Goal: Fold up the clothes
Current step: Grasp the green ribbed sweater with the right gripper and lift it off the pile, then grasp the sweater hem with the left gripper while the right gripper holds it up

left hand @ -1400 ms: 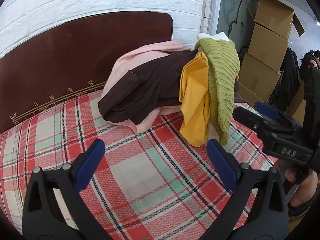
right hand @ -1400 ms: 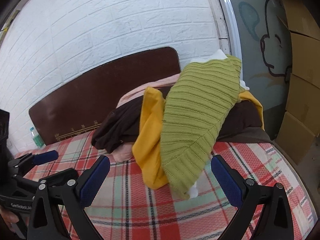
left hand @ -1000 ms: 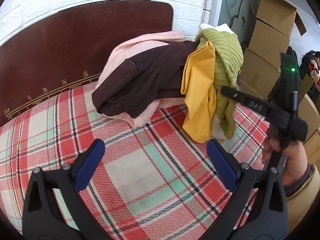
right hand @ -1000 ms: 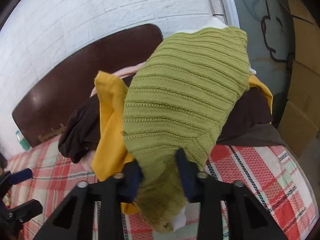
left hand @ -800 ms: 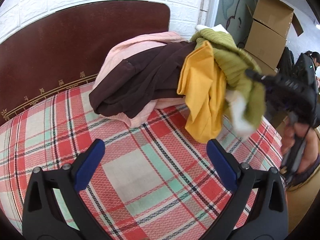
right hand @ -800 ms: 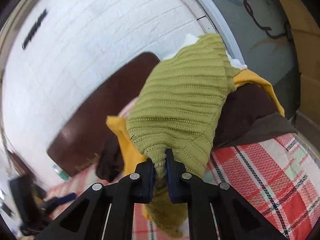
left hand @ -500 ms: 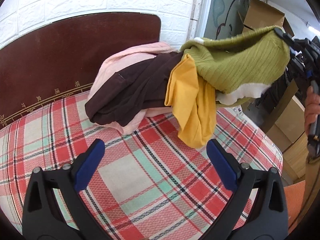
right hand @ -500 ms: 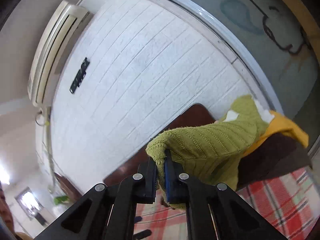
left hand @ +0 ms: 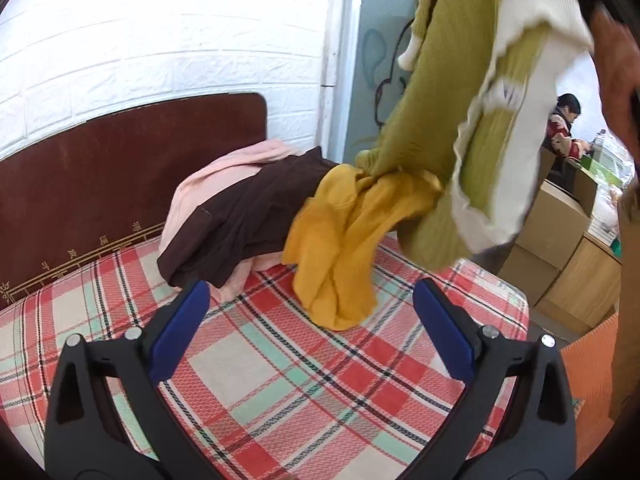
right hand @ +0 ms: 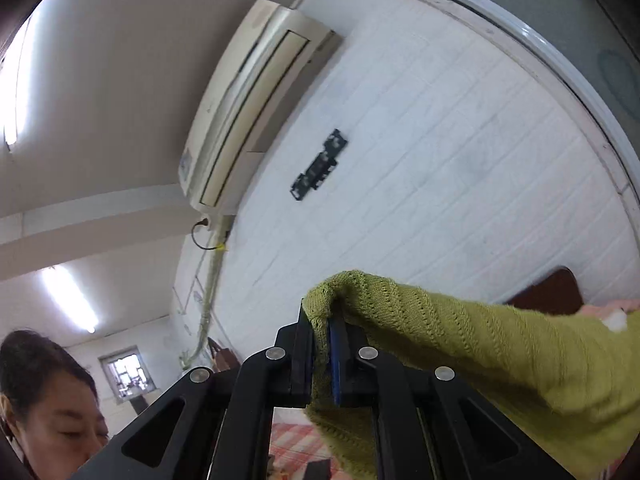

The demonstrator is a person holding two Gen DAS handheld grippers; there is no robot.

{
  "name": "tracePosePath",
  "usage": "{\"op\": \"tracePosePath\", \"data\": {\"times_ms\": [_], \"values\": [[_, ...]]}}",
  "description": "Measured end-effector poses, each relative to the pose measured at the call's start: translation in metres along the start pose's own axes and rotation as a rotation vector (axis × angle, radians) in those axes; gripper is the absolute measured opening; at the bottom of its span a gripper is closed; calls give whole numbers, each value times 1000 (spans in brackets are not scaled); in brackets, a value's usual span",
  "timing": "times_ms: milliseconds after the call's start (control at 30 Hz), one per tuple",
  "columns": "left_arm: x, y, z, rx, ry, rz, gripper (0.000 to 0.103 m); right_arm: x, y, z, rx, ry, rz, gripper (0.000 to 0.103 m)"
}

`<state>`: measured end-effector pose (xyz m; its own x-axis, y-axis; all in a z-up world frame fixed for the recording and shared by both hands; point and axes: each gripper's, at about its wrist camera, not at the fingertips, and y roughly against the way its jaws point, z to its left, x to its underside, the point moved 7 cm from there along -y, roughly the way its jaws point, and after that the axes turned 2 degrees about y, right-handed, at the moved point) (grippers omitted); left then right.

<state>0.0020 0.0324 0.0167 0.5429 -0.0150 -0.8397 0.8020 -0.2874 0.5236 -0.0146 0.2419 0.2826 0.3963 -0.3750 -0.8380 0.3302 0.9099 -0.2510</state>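
My right gripper [right hand: 322, 344] is shut on the edge of a green knit sweater [right hand: 460, 344] and holds it high, pointing up at the wall. In the left wrist view the sweater [left hand: 460, 92] with white trim hangs from the top right, its lower end still touching a yellow garment [left hand: 344, 240] on the pile. A brown garment [left hand: 248, 216] and a pink one [left hand: 212, 184] lie behind. My left gripper [left hand: 312, 332] is open and empty above the plaid bed [left hand: 280, 392].
A dark brown headboard [left hand: 100, 160] and white brick wall [left hand: 160, 32] stand behind the pile. Cardboard boxes [left hand: 560, 232] and a seated person [left hand: 562, 128] are to the right. An air conditioner [right hand: 248, 100] hangs on the wall.
My right gripper closed on the green sweater and lifted it high off the pile, dragging the yellow garment's top. My left gripper stayed open over the bed.
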Motion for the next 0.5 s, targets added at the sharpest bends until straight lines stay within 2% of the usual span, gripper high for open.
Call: {"op": "tracePosePath", "data": {"times_ms": [100,233,333,500], "values": [[4,15,-10,68,-12,-17,102,-15,-23,27,-25,16,17,6],[20,54,-12,266,-12,-35,102,-23,-56,46,-31,7,64,6],[46,88,-5,309,-50,-51,102,4,-82,54,-47,-26,122,6],[106,141,19,296,-51,-27,102,59,-123,70,-87,-76,203,6]]}}
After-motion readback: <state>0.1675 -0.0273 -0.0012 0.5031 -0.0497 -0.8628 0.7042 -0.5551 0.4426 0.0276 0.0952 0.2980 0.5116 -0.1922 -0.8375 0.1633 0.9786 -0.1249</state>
